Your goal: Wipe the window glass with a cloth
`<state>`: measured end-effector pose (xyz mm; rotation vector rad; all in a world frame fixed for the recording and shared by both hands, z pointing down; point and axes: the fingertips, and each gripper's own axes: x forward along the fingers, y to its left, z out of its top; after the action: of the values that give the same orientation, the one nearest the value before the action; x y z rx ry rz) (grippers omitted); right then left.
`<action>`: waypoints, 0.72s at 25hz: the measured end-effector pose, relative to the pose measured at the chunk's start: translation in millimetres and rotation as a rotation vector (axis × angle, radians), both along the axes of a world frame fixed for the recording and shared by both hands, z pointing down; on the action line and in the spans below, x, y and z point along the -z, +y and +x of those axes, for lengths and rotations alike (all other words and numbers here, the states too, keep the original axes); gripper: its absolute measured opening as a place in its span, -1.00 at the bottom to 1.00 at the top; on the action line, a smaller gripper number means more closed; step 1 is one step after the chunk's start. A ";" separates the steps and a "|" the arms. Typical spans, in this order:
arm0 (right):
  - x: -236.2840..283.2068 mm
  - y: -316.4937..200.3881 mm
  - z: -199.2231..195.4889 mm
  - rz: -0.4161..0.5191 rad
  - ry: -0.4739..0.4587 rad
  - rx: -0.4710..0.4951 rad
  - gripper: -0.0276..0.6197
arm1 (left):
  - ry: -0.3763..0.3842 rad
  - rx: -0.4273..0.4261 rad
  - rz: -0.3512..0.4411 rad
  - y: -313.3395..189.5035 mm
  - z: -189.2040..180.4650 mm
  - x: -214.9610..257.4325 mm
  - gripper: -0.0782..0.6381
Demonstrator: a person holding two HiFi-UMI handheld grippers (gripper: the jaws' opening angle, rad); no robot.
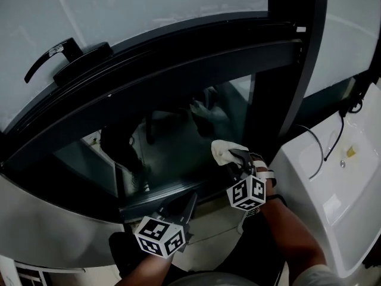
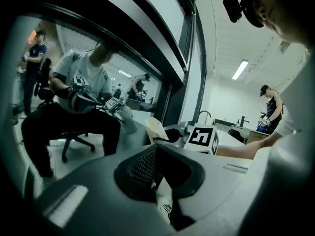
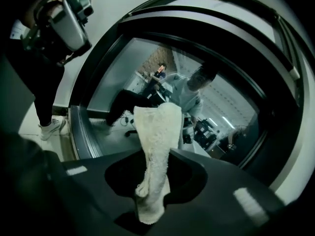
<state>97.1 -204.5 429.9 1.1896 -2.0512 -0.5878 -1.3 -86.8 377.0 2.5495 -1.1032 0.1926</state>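
Note:
The window glass (image 1: 172, 142) is a dark, reflective pane in a black frame (image 1: 178, 70). My right gripper (image 1: 237, 158) is shut on a white terry cloth (image 1: 224, 150) at the pane's lower right corner. In the right gripper view the cloth (image 3: 156, 132) stands up from between the jaws toward the glass (image 3: 123, 77); I cannot tell whether it touches. My left gripper (image 1: 189, 205) hangs lower, near the sill, shut with nothing in it. The left gripper view shows its jaws closed together (image 2: 158, 167), with the cloth (image 2: 156, 130) and the right gripper's marker cube (image 2: 202, 137) ahead.
A black window handle (image 1: 49, 61) sits at the upper left of the frame. A white sink unit (image 1: 333, 183) with a tap and a cable stands to the right. The glass reflects a seated person and an office chair (image 2: 69, 132).

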 end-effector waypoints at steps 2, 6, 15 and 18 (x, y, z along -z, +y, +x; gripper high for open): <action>21.0 8.2 -2.5 0.052 0.052 0.014 -0.65 | 0.006 0.004 0.006 1.0 -4.8 3.9 -0.73; 72.1 16.6 -7.3 0.198 0.175 0.030 -0.65 | 0.018 0.016 0.017 -0.4 -13.5 9.5 -0.73; 176.5 18.7 -31.3 0.534 0.421 -0.004 -0.65 | 0.047 0.044 0.025 -3.4 -33.7 20.8 -0.73; 205.9 8.1 -34.6 0.618 0.480 -0.048 -0.65 | 0.052 0.045 0.032 -3.9 -38.0 25.6 -0.73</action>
<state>62.5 -196.4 224.1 1.2618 -1.4646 -1.4005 -39.3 -90.7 351.3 2.5398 -1.1515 0.0977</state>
